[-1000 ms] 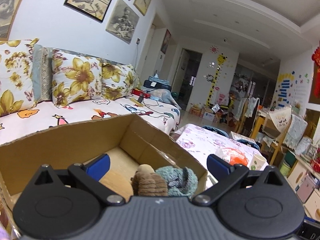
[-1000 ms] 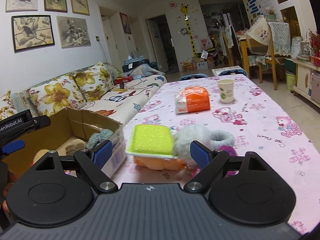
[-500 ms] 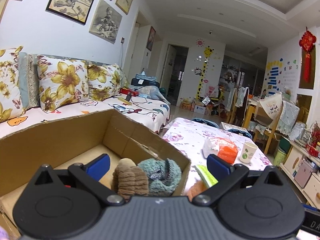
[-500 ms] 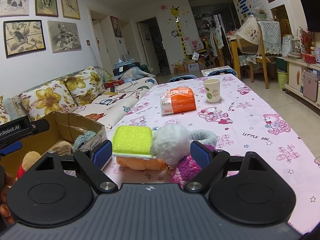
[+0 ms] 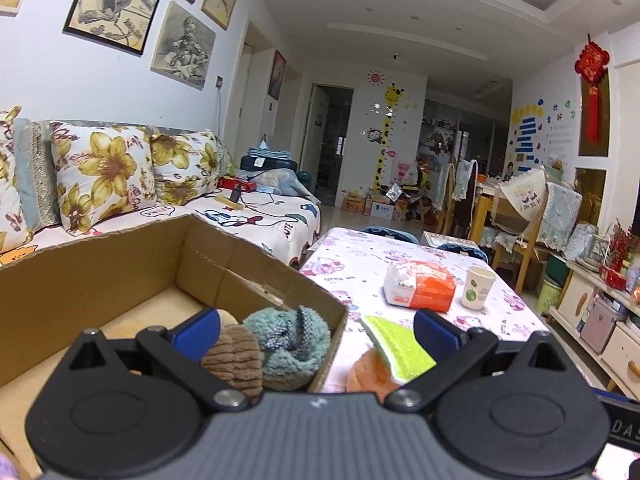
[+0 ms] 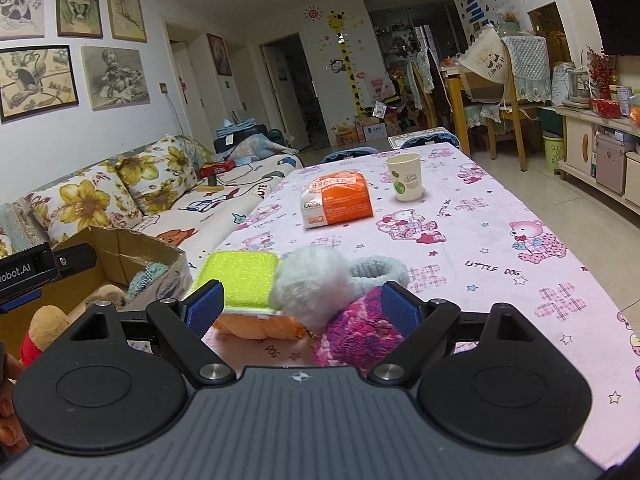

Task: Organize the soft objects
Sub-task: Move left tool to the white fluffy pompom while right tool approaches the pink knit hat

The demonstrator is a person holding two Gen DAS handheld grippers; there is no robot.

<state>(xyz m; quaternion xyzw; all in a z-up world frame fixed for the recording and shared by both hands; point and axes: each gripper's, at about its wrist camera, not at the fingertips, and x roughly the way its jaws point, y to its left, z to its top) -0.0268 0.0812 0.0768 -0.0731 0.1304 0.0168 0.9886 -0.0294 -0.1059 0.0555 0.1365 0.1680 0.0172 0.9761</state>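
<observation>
A cardboard box (image 5: 100, 268) at the table's left edge holds a brown plush (image 5: 236, 356) and a teal fuzzy item (image 5: 288, 344); it also shows in the right wrist view (image 6: 120, 256). My left gripper (image 5: 316, 330) is open and empty above the box's right wall. On the table lie a green sponge (image 6: 244, 278), an orange plush (image 6: 256, 326) under it, a white pompom (image 6: 312, 284), a grey fuzzy ring (image 6: 380, 270) and a pink knit item (image 6: 356, 336). My right gripper (image 6: 302, 306) is open around this pile.
An orange-and-white packet (image 6: 336, 204) and a paper cup (image 6: 404, 182) stand farther back on the pink tablecloth (image 6: 500, 264). A sofa with floral cushions (image 5: 104, 176) runs along the left. Chairs and cabinets stand at the right.
My left gripper has swung right from over the box toward the table, bringing the sponge and orange plush into view. My right gripper has moved forward and closer to the pile.
</observation>
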